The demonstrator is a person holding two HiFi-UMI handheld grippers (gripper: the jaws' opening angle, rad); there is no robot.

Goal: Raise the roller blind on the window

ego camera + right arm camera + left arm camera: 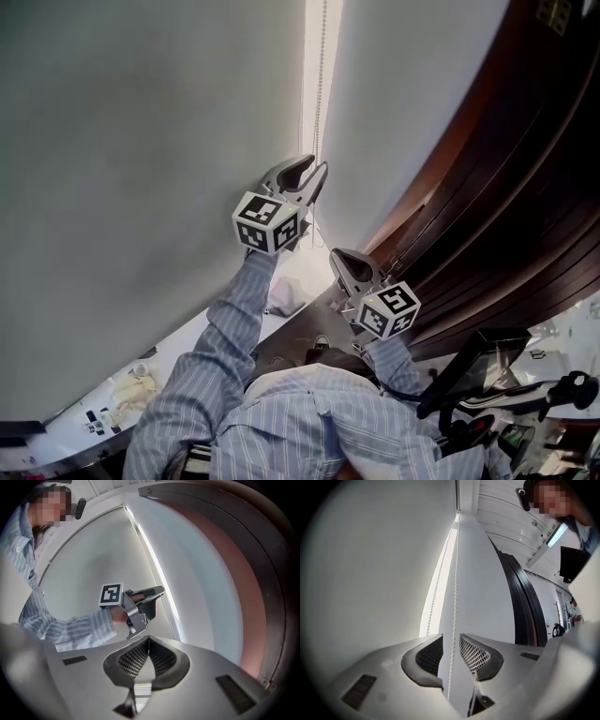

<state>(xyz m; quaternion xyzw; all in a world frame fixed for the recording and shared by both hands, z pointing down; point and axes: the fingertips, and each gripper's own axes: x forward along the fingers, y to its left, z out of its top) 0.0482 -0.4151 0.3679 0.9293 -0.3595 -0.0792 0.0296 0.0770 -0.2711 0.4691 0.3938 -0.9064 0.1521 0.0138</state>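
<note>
The grey roller blind (141, 187) hangs down over the window and leaves a bright slit beside it. A white bead chain (319, 84) runs down that slit. My left gripper (317, 169) is raised against the chain. In the left gripper view it (451, 641) stands open, and the chain (455, 573) passes between its mesh pads without touching them. My right gripper (336, 255) is lower and nearer to me. Its jaws (149, 639) are shut, with the thin chain line pinched at their seam. The left gripper (157, 592) shows above it.
A second pale blind or wall panel (403, 112) lies right of the slit. Dark wooden panelling (506, 187) curves along the right. A white sill (122, 394) with small items runs below the blind. A black monitor arm and desk clutter (487, 375) sit at lower right.
</note>
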